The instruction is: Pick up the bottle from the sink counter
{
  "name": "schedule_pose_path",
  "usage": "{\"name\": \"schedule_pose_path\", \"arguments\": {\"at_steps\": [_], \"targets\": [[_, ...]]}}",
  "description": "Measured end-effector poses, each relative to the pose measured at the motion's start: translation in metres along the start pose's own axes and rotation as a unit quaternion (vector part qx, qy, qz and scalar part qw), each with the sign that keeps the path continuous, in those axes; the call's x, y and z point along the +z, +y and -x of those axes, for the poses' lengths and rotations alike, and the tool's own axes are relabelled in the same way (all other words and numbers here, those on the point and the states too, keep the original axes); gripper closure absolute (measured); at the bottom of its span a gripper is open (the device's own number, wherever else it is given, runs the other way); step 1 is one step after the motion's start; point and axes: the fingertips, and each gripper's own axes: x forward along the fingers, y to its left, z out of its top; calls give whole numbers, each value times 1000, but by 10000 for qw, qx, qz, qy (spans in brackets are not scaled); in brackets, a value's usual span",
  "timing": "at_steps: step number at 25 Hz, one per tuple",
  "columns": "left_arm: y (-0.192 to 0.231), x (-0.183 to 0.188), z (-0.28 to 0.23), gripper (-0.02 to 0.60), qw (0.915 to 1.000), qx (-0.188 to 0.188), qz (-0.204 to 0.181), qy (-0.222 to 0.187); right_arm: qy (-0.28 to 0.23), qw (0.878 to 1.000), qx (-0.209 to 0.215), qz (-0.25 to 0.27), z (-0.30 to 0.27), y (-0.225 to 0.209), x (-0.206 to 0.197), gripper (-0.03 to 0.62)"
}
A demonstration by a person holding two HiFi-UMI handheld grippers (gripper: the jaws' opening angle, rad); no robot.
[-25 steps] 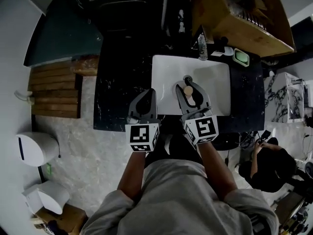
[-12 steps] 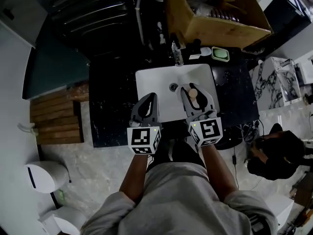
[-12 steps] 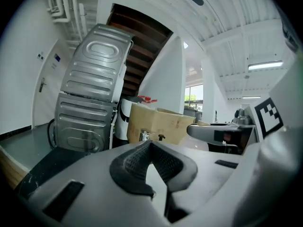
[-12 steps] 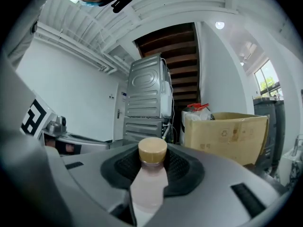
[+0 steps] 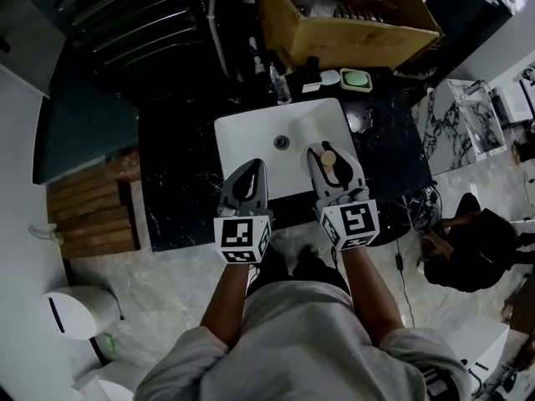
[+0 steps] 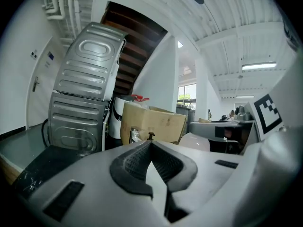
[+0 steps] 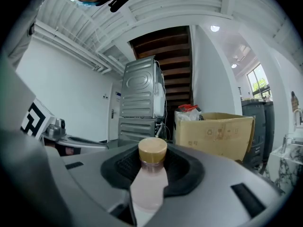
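**Pink bottle up in my right jaws, over the sink's near edge**

Head view: my right gripper [image 5: 332,165] had the bottle [image 5: 328,158] over the near part of the white sink [image 5: 242,140], off the black counter [image 5: 171,182]. My left gripper [image 5: 253,168] hung just beside it, over the front edge. I judged the pick nearly done. Doing it well meant an even squeeze and a straight, slow rise, with no swing toward the tap side.

Left gripper view: my jaws were closed tip to tip, with nothing between the pads [image 6: 135,167].

Right gripper view: my jaws stood partly open and clamped on the bottle, with the dark pads [image 7: 187,171] either side of its neck. It was small and pale pink, with smooth walls and a round tan cap [image 7: 152,150]. I judged it light and a little slippery.
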Motion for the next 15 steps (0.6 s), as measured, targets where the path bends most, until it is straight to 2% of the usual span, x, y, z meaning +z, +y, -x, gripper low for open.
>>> {"name": "schedule_pose_path", "arguments": {"at_steps": [9,15], "targets": [[-33,11,16,569,9990,405,-4,-197,-144,9994,308,29,33,-14,5,465],[-50,15,23,569,9982,545,-25,-235,-237,9987,433,85,47,-19,10,465]]}}
